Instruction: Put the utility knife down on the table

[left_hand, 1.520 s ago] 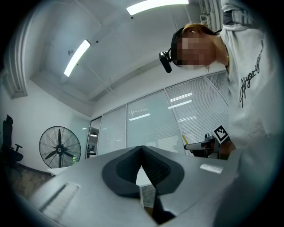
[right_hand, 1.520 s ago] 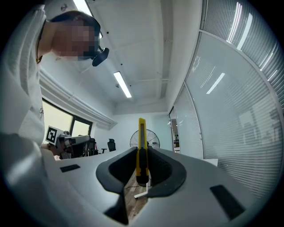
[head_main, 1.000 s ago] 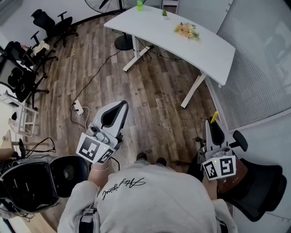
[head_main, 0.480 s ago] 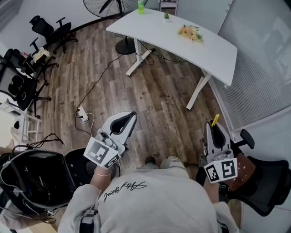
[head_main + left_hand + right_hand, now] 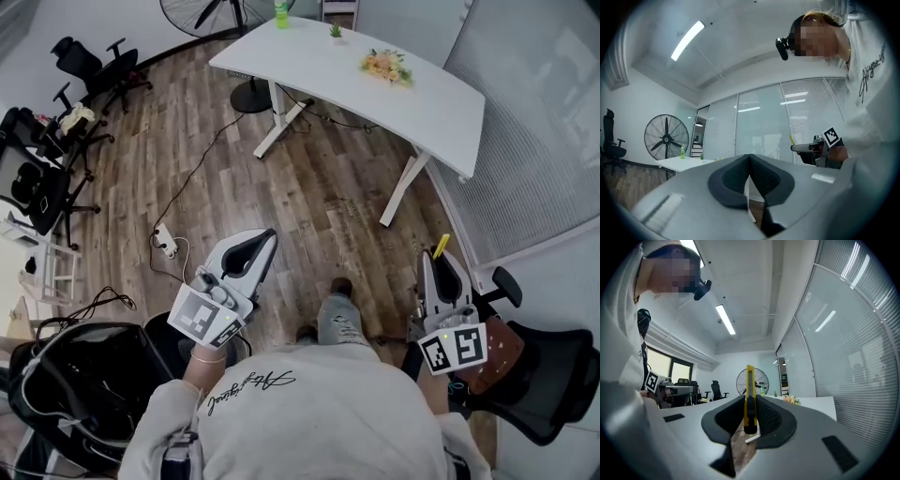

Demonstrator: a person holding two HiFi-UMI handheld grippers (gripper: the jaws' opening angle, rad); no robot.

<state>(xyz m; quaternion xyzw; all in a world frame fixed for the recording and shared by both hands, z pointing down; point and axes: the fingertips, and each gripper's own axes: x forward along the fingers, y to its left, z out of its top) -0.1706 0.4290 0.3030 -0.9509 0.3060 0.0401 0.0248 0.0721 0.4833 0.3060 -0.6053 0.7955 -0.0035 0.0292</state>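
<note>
Pale grey top (image 5: 309,412) with black script; grey left hand-held gripper (image 5: 262,236) and right hand-held gripper (image 5: 441,262) bear black-and-white marker cubes (image 5: 199,315).

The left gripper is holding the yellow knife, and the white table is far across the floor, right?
No: the right gripper holds the knife, as the right gripper view shows. The left gripper is shut, empty. The table is across the floor.

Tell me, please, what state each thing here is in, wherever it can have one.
left gripper, jaws shut, nothing between them.
right gripper, jaws shut on the utility knife.
utility knife, clamped, its yellow end sticking out past the jaws, not yet on the table.
table, standing, well ahead of both grippers.
fan, blades look sharp, so probably not turning.
</note>
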